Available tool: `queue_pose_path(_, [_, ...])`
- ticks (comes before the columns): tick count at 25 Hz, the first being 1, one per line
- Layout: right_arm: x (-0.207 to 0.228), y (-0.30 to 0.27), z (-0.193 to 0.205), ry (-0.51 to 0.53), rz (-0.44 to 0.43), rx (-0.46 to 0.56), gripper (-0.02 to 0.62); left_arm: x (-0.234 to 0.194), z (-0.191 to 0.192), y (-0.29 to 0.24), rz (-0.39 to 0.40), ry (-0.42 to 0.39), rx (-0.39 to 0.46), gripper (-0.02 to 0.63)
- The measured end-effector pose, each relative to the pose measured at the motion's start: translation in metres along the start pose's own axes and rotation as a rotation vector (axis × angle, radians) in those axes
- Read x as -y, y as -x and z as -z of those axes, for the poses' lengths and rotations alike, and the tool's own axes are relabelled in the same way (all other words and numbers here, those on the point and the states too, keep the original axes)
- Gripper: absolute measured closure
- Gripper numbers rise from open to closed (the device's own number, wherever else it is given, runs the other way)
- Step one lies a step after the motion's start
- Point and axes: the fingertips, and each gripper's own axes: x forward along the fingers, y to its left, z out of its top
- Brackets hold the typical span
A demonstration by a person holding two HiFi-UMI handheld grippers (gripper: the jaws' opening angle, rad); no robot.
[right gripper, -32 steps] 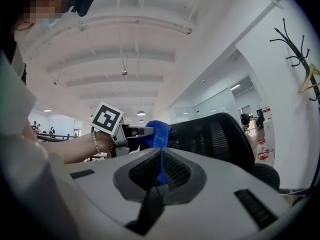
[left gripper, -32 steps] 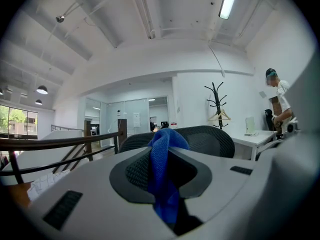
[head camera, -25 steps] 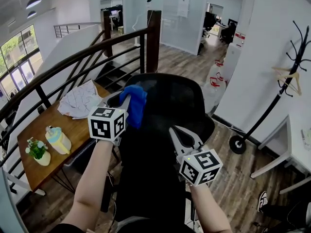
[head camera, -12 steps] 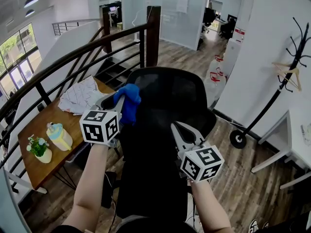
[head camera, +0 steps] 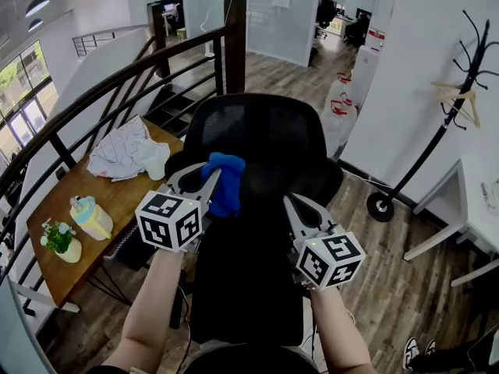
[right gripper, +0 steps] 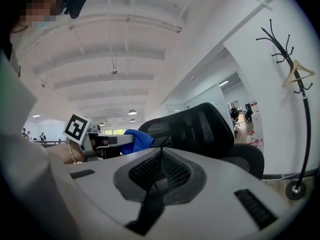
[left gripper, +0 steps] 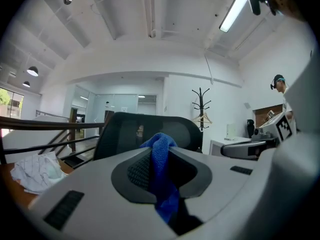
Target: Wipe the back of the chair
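Note:
A black mesh office chair stands below me, its back (head camera: pixel 261 135) facing me. My left gripper (head camera: pixel 210 181) is shut on a blue cloth (head camera: pixel 228 184), which lies against the lower left part of the chair back. In the left gripper view the blue cloth (left gripper: pixel 162 166) sticks up between the jaws, with the chair back (left gripper: pixel 125 131) just beyond. My right gripper (head camera: pixel 299 211) is shut and holds nothing; it hangs over the chair's lower right side. The right gripper view shows the chair back (right gripper: pixel 202 129) and the blue cloth (right gripper: pixel 137 139) in the left gripper.
A wooden table (head camera: pixel 117 205) at the left carries a crumpled white cloth (head camera: pixel 121 150), a bottle (head camera: pixel 92 218) and a small plant (head camera: pixel 58 238). A dark stair railing (head camera: pixel 109 92) runs behind it. A coat rack (head camera: pixel 448 115) and a white desk (head camera: pixel 468 209) stand at the right.
My left gripper has carried the blue cloth from the chair back's upper left edge down and toward its middle. The right gripper has stayed shut beside the chair.

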Motion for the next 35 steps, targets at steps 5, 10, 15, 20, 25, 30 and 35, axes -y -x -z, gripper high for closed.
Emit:
queue_pose_path(5, [0.02, 0.013, 0.011, -0.028, 0.046, -0.012, 0.566, 0.052, 0.03, -0.032, 0.111, 0.017, -0.064, 0.54])
queue_pose_path(10, [0.049, 0.03, 0.014, -0.05, 0.105, -0.004, 0.566, 0.115, 0.048, -0.067, 0.245, 0.009, -0.123, 0.54])
queue_pose_path(15, [0.081, 0.048, 0.022, -0.086, 0.17, -0.001, 0.566, 0.157, 0.056, -0.104, 0.338, 0.044, -0.139, 0.54])
queue_pose_path(20, [0.111, 0.065, 0.036, -0.126, 0.223, -0.017, 0.566, 0.18, 0.069, -0.139, 0.365, 0.055, -0.174, 0.54])
queue_pose_path(25, [0.131, 0.071, 0.051, -0.163, 0.251, -0.047, 0.566, 0.205, 0.079, -0.161, 0.412, 0.036, -0.201, 0.54])
queue_pose_path(30, [0.148, 0.069, 0.056, -0.193, 0.259, -0.047, 0.566, 0.22, 0.083, -0.181, 0.442, 0.049, -0.211, 0.54])
queue_pose_path(35, [0.159, 0.067, 0.063, -0.222, 0.263, -0.049, 0.566, 0.222, 0.091, -0.196, 0.443, 0.054, -0.232, 0.54])
